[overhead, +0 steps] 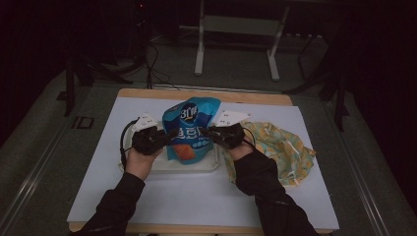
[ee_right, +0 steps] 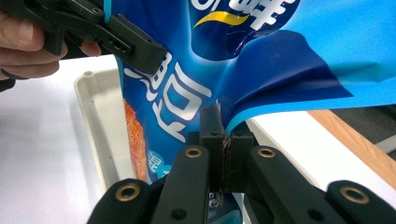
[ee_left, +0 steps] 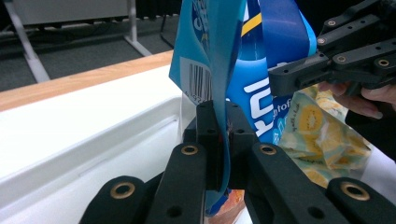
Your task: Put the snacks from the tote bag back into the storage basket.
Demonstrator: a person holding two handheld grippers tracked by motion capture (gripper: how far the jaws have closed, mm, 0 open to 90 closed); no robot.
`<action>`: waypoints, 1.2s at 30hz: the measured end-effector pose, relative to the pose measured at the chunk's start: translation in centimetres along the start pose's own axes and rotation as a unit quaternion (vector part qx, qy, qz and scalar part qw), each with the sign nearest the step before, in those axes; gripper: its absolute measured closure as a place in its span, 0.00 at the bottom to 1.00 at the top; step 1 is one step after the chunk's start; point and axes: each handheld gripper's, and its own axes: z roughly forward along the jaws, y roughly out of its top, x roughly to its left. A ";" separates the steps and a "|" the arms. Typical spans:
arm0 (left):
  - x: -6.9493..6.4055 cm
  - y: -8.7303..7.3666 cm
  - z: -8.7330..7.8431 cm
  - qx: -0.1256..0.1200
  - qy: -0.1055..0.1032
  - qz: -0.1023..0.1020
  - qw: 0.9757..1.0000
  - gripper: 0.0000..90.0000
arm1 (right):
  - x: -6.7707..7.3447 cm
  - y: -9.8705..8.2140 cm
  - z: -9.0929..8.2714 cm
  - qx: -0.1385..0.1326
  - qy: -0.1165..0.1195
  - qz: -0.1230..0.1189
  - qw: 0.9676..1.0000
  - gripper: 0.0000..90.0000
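While both grippers were clamped on the same blue snack bag (overhead: 191,129), the bag hung upright at the centre of the high view, its lower end over a shallow white tray (overhead: 211,166) on the pale table cover (overhead: 206,196). Left of centre in that view, the left gripper (overhead: 167,138) pinched the bag's left edge; the left gripper view showed its two black jaws pressed together on a thin fold of blue film (ee_left: 223,140), with a barcode label (ee_left: 200,83) just above and the tray's white wall (ee_left: 93,172) at lower left. Right of centre, the right gripper (overhead: 205,132) held the opposite edge; the right gripper view showed its jaws closed tight on a crumpled flap of the bag (ee_right: 280,88), with the tray rim (ee_right: 91,107) at left. Farther right in the high view, a yellow patterned cloth bag (overhead: 282,147) lay crumpled on the table, just beside the tray. Judging by this, the bag had been gripped on both sides and brought above the tray, but whether its base already rested there could not be told. Setting it down and letting go appeared to remain. The bag's top looked sealed, and nothing had spilled out.
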 end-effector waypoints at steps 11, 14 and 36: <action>0.0 -0.8 0.8 0.004 -0.006 0.004 1.000 0.98 | -0.1 -1.3 0.0 0.003 0.002 0.007 1.000 0.99; 0.0 -1.1 0.8 -0.001 -0.008 0.002 1.000 0.98 | -0.1 -1.7 0.1 0.000 0.005 0.011 1.000 0.99; -0.7 -1.3 0.3 -0.012 -0.016 0.018 1.000 0.72 | -0.5 -2.2 -0.9 -0.020 0.011 0.037 0.999 0.76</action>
